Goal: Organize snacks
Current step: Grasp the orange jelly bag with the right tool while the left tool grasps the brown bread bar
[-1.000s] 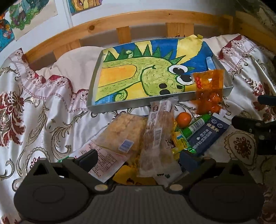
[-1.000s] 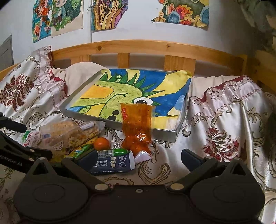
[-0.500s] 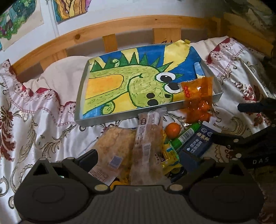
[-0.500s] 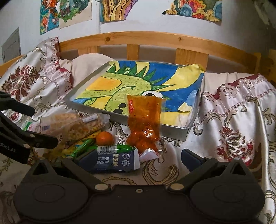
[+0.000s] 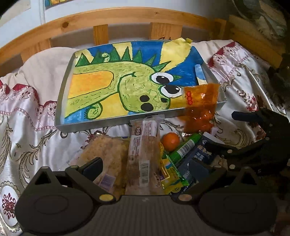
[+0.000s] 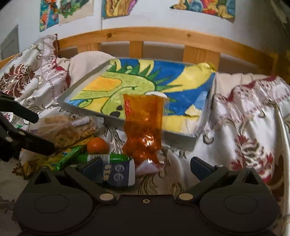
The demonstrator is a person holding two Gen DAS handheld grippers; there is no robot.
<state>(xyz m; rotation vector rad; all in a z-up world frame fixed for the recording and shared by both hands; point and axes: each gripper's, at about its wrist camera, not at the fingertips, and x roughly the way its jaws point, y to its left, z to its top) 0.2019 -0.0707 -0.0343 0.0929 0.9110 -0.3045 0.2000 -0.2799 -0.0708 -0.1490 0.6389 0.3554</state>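
Note:
A heap of snacks lies on the bedspread in front of a metal tray point(image 5: 60, 101) lined with a dinosaur drawing. The heap holds a long bread packet point(image 5: 143, 154), a flat crumbly packet point(image 5: 107, 156), a small orange fruit point(image 5: 170, 138), a green tube point(image 5: 184, 148) and a navy carton point(image 5: 199, 158). An orange bag point(image 5: 199, 107) leans on the tray's front rim. My left gripper point(image 5: 145, 167) is open, with the bread packets between its fingers. My right gripper point(image 6: 145, 165) is open at the carton point(image 6: 116, 174) and the orange bag's point(image 6: 143, 127) lower end.
A wooden bed rail point(image 5: 126, 16) runs behind the tray, with drawings on the wall point(image 6: 116, 7) above. A yellow-green wrapper point(image 5: 170, 172) lies under the tube. Patterned bedspread point(image 6: 244, 118) spreads right of the tray. The two grippers stand close, side by side.
Both grippers have moved closer to the snack heap. The right gripper has come in leftward toward the carton and orange bag. Both stay open, and the snacks have not moved.

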